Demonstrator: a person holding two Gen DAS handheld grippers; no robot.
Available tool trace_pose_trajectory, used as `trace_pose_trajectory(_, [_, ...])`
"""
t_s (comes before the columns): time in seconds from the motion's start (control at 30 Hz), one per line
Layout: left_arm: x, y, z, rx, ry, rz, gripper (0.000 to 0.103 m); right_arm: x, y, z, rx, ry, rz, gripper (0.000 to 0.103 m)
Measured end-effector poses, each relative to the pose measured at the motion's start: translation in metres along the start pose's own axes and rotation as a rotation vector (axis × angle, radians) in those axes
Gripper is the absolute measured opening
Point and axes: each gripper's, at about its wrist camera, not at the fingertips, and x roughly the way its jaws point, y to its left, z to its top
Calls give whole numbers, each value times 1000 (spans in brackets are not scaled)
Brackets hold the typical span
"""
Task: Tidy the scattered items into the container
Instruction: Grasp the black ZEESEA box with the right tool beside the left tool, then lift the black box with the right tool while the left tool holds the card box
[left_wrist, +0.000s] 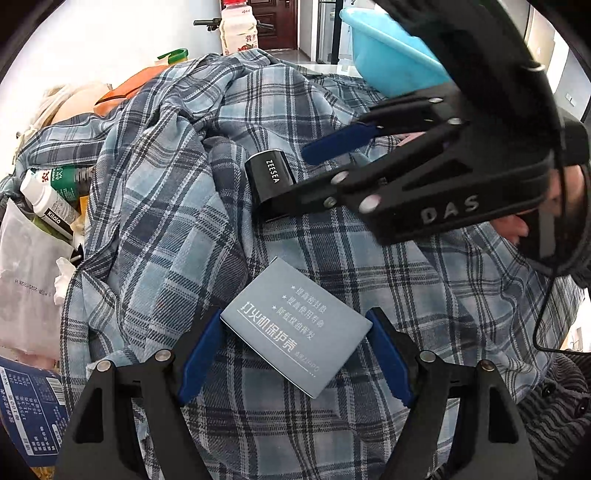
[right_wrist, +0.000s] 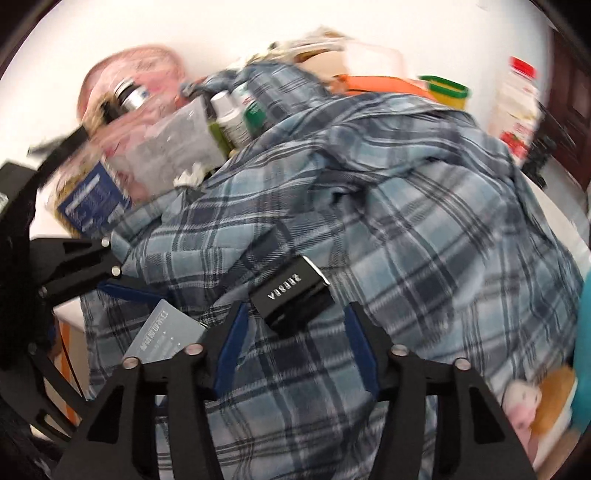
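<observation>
Left hand-held gripper (left_wrist: 295, 354) clamped on a grey card box (left_wrist: 295, 326), blue pads (left_wrist: 197, 354) pressing both short edges, box tilted above the plaid shirt (left_wrist: 166, 221). Right hand-held gripper (left_wrist: 284, 177) reaching in from the right, jaws apart around a small black box (left_wrist: 269, 181) marked ZEESEA; lower finger touching its bottom edge, upper blue pad (left_wrist: 340, 142) clear of it, so not pinched. Same thing from the right wrist view: black box (right_wrist: 291, 291) sitting just ahead of the gap between the pads (right_wrist: 231, 343), touching neither, view pretty blurred. Both boxes lying on the shirt, near each other, which is heaped over most of the pile. Blue tub (left_wrist: 388, 62) at the back right, partly hidden behind the right gripper. Off the shirt's left edge: white bottle (left_wrist: 46, 201), green bottle (left_wrist: 70, 177), clear plastic bag (left_wrist: 26, 266), dark blue packet (left_wrist: 29, 413). Drink bottle with red cap (left_wrist: 238, 27) standing at the back, orange thing (left_wrist: 125, 88) and a green lid (left_wrist: 173, 55) beside it. Plush toy (right_wrist: 532, 402) peeking out at the shirt's lower right in the right wrist view.
</observation>
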Motion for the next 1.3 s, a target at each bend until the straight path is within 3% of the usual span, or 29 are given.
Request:
trace_pose_trajectory(0.3, [-2,7,5,-19,-12,-12,80,23,11,12,-106,32,-34,64])
trace_pose_trajectory(0.37, [-2,6,5,-14,-7,-7,80,25,11,11,-100,40,-33,49])
trace_pose_trajectory(0.47, [-3,7,4,-17,-3,-5,80,19,9,7,-75,38,-41,48])
trace_pose_trajectory(0.67, [-5,5,5,-28,-5,-8,80,-19,9,-13,-34,11,-96,48])
trace_pose_trajectory(0.83, [-10,-11,10,-7,-22,-17,80,-55,3,-35,-33,-12,-202,48])
trace_pose_trajectory(1.3, [-6,-107,49,109,-58,-94,80,-144,-30,-119,177,-41,-347,48])
